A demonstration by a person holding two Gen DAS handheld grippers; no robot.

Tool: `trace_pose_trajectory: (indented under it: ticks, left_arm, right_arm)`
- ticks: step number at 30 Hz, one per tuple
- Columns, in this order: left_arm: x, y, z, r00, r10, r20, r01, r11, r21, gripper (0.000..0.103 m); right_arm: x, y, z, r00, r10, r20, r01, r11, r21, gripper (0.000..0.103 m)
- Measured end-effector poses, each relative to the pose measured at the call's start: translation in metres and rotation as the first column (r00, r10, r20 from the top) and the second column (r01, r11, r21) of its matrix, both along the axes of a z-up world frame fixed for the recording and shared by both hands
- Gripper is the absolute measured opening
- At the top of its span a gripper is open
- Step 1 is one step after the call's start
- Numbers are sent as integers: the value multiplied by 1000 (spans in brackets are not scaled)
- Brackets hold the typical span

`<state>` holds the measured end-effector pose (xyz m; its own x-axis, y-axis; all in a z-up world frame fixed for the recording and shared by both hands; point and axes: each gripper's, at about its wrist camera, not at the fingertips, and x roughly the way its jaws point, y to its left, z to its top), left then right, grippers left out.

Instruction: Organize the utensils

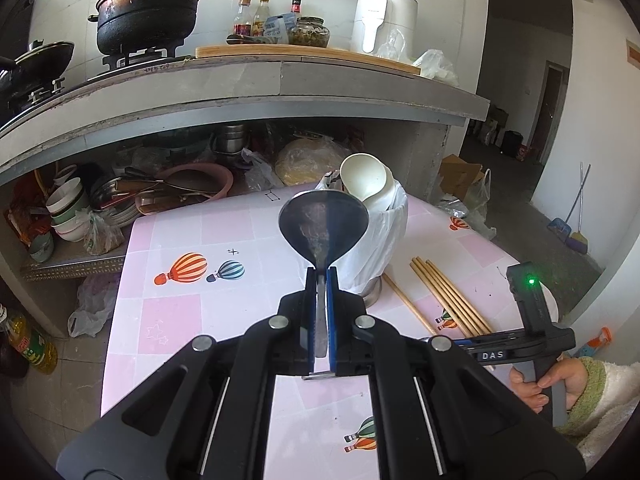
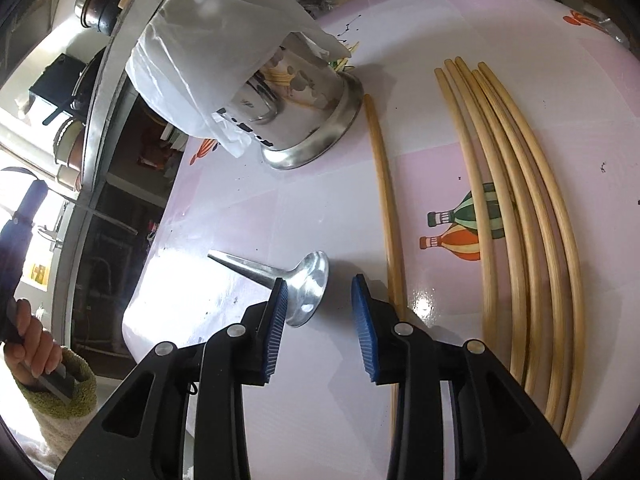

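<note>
My left gripper (image 1: pixel 321 276) is shut on the handle of a metal spoon (image 1: pixel 323 224), holding it bowl-forward above the pink table (image 1: pixel 180 320). Just beyond the spoon stands a steel utensil holder (image 1: pixel 372 288) draped with a white plastic bag (image 1: pixel 380 240), with white ceramic spoons (image 1: pixel 362 176) sticking out of it. My right gripper (image 2: pixel 320 282) stands open low over the table. A second small metal spoon (image 2: pixel 308 292) lies there on its side, its bowl between the blue pads (image 2: pixel 364 320), which do not press on it. One chopstick (image 2: pixel 384 200) and a bunch of several chopsticks (image 2: pixel 520 220) lie to the right.
Behind the table is a concrete counter with a black pot (image 1: pixel 148 12), bottles (image 1: pixel 256 16) and a white appliance (image 1: pixel 384 20). Bowls (image 1: pixel 68 208) and pans crowd the shelf below it. An oil bottle (image 1: pixel 28 348) stands on the floor to the left, a cardboard box (image 1: pixel 460 176) to the right.
</note>
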<state>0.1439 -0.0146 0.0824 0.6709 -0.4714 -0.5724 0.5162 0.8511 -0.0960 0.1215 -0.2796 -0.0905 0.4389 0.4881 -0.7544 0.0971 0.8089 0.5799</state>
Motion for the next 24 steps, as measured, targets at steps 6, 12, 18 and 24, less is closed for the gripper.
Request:
trace_pose_trajectory:
  ticks: [6,12,18,24]
  left_arm:
    - [0,1,0,1000,3,-2,-3,1000,-1,4]
    - [0,1,0,1000,4,-1,-4,1000,0,4]
    - [-3,1,1,1000,6,7,-6,1000,-2,4]
    - [-4,-2,9,1000,0,25,0,1000,-8,4]
  right_arm:
    - [3,3,-5,1000,-22,8,22,1000,-17,23]
    - [-1,2,-10,1000,-30,10,29,998,53,5]
    - [-6,-5,9,997,-42,58,39,997,62,3]
    - [-13,-17,38,993,-49,107,46,998,32,3]
